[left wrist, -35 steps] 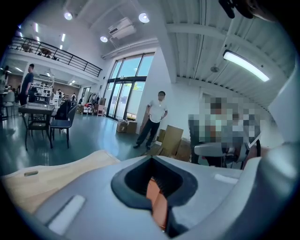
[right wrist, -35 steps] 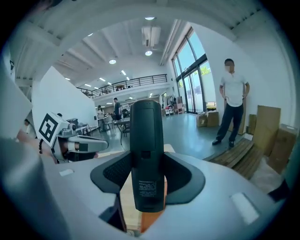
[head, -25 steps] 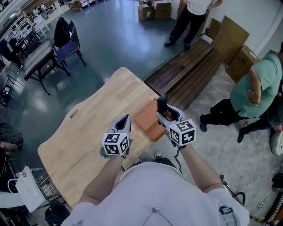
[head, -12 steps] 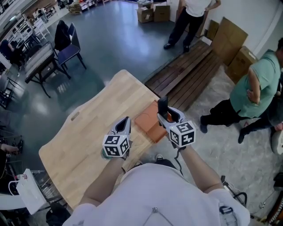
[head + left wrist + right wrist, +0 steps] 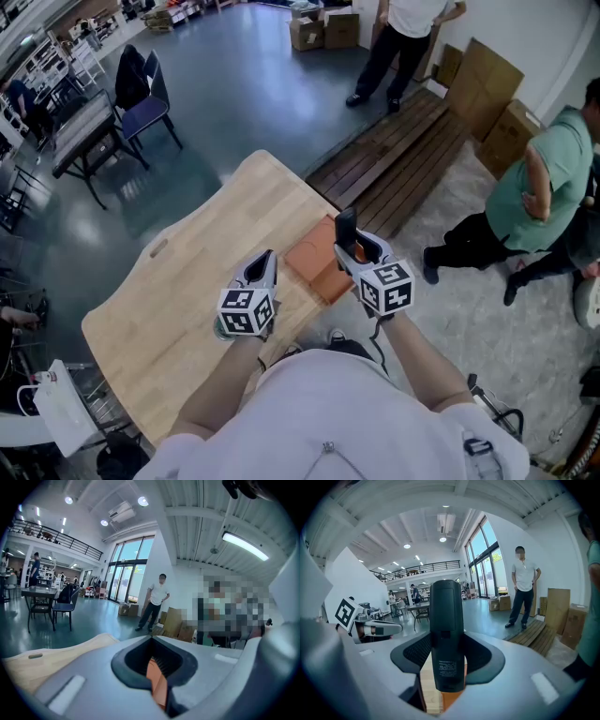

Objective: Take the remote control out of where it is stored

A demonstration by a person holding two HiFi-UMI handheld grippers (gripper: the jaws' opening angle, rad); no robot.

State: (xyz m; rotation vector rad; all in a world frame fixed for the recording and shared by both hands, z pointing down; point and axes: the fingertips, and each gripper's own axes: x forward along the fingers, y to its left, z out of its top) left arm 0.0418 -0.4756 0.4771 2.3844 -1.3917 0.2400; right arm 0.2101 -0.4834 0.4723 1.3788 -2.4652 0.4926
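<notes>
The black remote control (image 5: 446,634) stands upright between the jaws of my right gripper (image 5: 447,665), which is shut on it. In the head view the remote control (image 5: 345,225) sticks up above the orange case (image 5: 316,259) lying on the wooden table (image 5: 202,262). My left gripper (image 5: 260,272) hovers just left of the case, its jaws closed with nothing between them. Through the left gripper (image 5: 157,677) view a strip of the orange case (image 5: 157,684) shows past the jaw tips.
The table's right edge runs beside a dark slatted wooden platform (image 5: 398,155). A person in a green shirt (image 5: 544,187) stands at the right, another person (image 5: 403,42) at the back. Cardboard boxes (image 5: 492,98) and chairs (image 5: 141,94) stand on the floor.
</notes>
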